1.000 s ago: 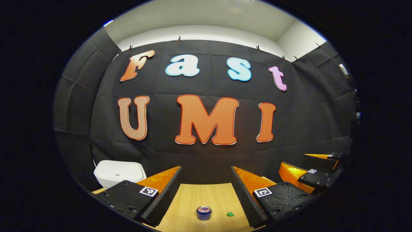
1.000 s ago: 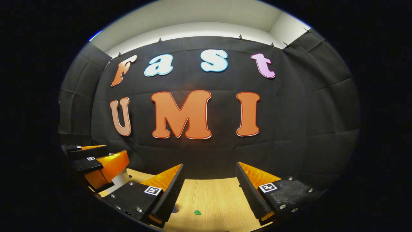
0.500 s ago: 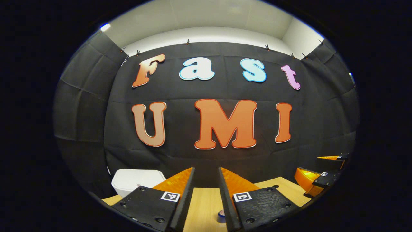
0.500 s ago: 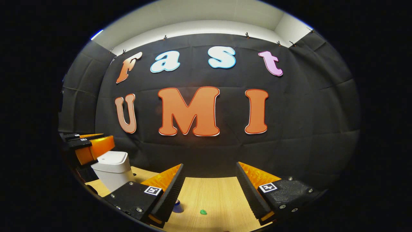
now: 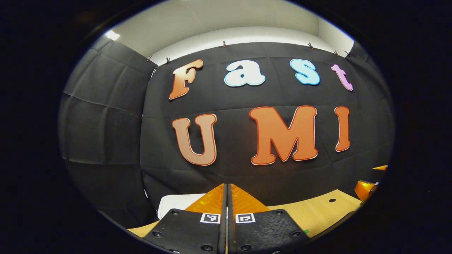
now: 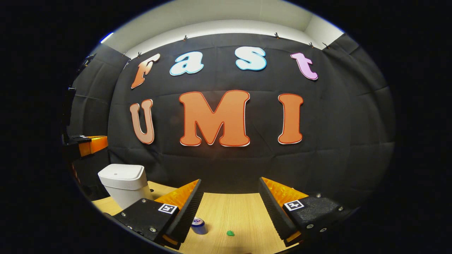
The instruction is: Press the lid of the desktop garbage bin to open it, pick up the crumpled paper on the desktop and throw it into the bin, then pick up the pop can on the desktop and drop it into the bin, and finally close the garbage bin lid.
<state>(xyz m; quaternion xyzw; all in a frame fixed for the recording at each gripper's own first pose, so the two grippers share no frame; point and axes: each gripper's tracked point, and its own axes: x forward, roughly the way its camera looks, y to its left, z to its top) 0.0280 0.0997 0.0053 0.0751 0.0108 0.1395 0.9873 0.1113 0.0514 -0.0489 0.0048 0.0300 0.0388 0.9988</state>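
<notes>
Left gripper view: left gripper [image 5: 226, 197] at the bottom edge, jaws pressed together with nothing between them, tips meeting in one seam. Just behind its left finger, the white plastic lid of the desktop garbage bin [image 5: 176, 203], lid down, mostly hidden by the finger. To the right, a bare stretch of the light wooden tabletop [image 5: 317, 211] with one small dark hole in it. At the far right edge, a sliver of the right gripper [image 5: 367, 188]. Black cloth booth wall [image 5: 106, 123] behind everything.

Right gripper view: right gripper [image 6: 231, 187] at the bottom, jaws spread wide, holding nothing. Between the fingers on the tabletop, nearest the camera: a small blue pop can [image 6: 198, 225] standing upright, just beside the inner face of the left finger; a little to its right, apart from it, a small green crumpled paper [image 6: 230, 233]. Farther off at left, the white bin stands on the tabletop, lid closed. Above and left of the bin, at the view's edge, the left gripper hangs in the air, apart from the lid.
</notes>
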